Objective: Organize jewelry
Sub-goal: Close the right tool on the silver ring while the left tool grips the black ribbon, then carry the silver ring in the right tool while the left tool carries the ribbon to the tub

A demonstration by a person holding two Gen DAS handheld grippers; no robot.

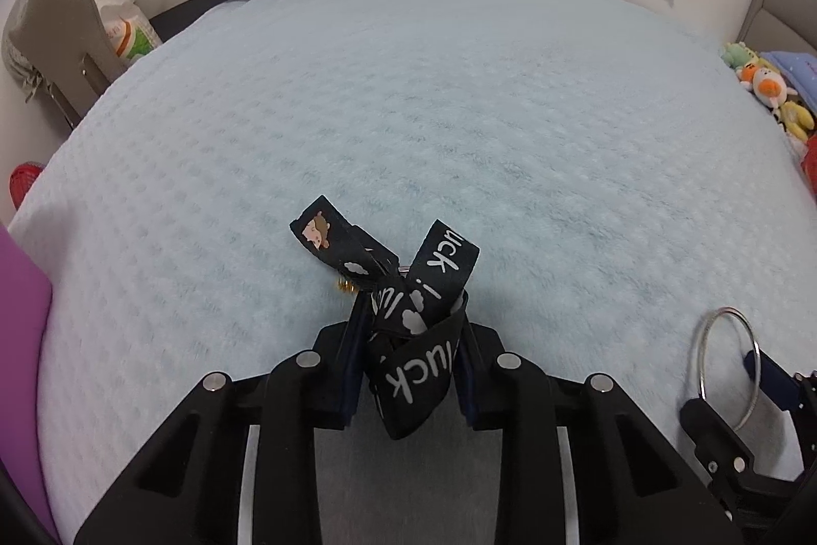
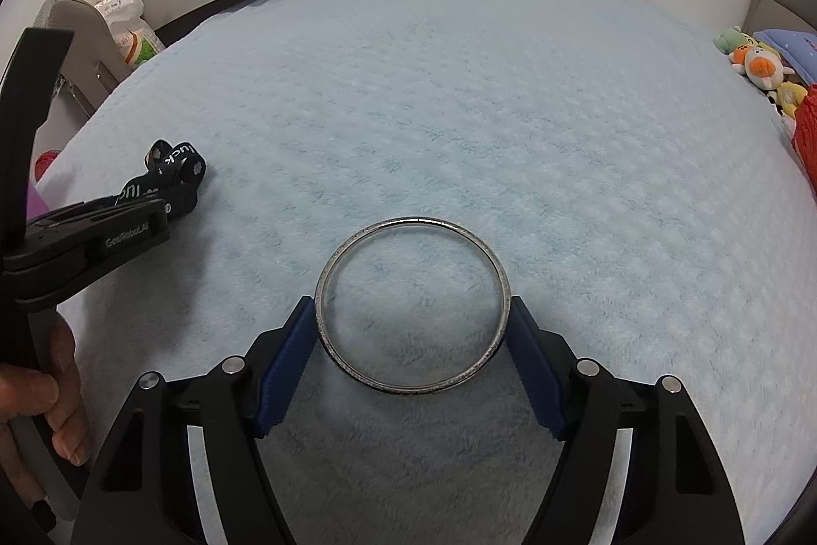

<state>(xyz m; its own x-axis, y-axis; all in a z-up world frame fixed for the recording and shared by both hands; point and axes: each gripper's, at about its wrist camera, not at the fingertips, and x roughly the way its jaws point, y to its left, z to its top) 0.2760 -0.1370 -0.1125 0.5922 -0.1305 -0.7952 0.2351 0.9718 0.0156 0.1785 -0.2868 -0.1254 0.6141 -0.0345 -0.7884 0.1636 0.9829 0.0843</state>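
Through the left wrist camera we see our left tongs (image 1: 408,343) pinching a bunched black printed strap (image 1: 408,315) with white lettering. Its loops stick up past the fingertips, and a small gold piece (image 1: 346,286) shows beneath it. The strap hangs near the near edge of the bed (image 1: 459,95), over the pale blue blanket. Toward the bed's right edge stands the silver bangle (image 1: 727,366), on edge and held by the other tongs.

Through the right wrist camera our right tongs (image 2: 412,340) clasp that bangle (image 2: 412,305) across its width, the blue pads (image 2: 288,358) touching its rim on both sides, so they stand wide but gripping. It sits close above the blanket near the bed's near edge. Toward the left edge we see the left tongs (image 2: 173,195) with the strap (image 2: 168,167), and a hand (image 2: 46,397) on the handle.

We judge the task to be at an early stage: both pieces are picked up, but no box, tray or stand for them shows in either view, so putting them away remains.
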